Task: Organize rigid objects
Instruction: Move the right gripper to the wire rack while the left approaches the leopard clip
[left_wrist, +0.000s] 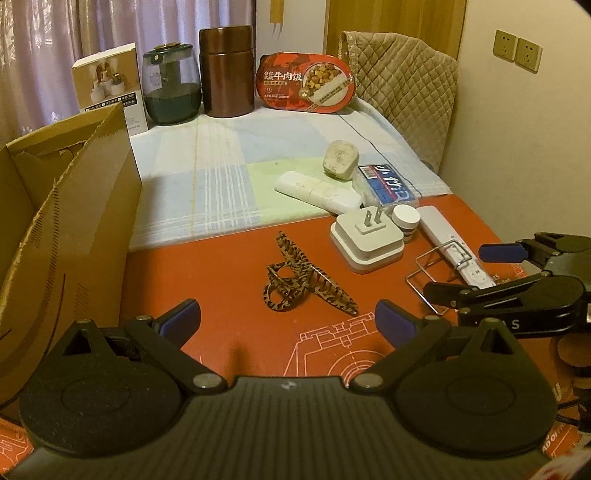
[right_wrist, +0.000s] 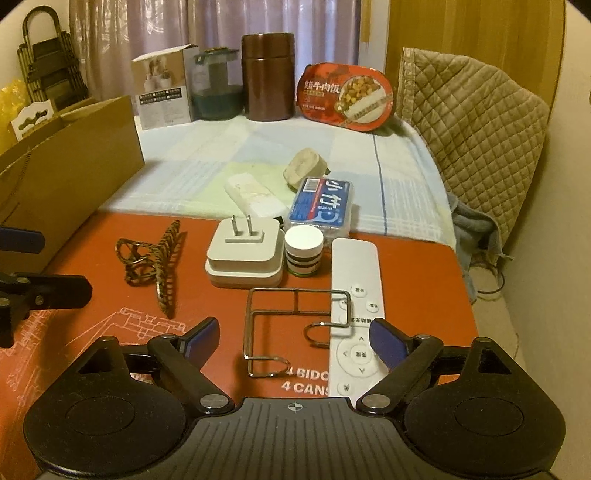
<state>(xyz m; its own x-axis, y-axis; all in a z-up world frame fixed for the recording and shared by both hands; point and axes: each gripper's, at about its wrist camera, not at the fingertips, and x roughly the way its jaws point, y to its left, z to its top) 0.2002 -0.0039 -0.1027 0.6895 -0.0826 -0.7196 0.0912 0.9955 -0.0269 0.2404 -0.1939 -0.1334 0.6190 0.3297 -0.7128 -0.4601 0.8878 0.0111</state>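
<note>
Two hand-held grippers hover over the red mat (right_wrist: 221, 369), both spread and holding nothing: the left gripper (left_wrist: 288, 317) near a tortoiseshell hair claw (left_wrist: 295, 284), the right gripper (right_wrist: 291, 339) above a wire rack (right_wrist: 291, 325) overlapping a white remote (right_wrist: 354, 306). Beyond sit a white plug adapter (right_wrist: 243, 254), a small jar (right_wrist: 303, 254) and a blue box (right_wrist: 321, 206). Farther left stands a cardboard box (left_wrist: 66, 206).

We see bare red worktop (right_wrist: 92, 332) on the near left, room to pass. The cardboard box (left_wrist: 62, 221) walls the left edge. The wire rack (right_wrist: 295, 325), white remote (right_wrist: 354, 295) (they overlap) and plug block (right_wrist: 243, 258) crowd the right.
</note>
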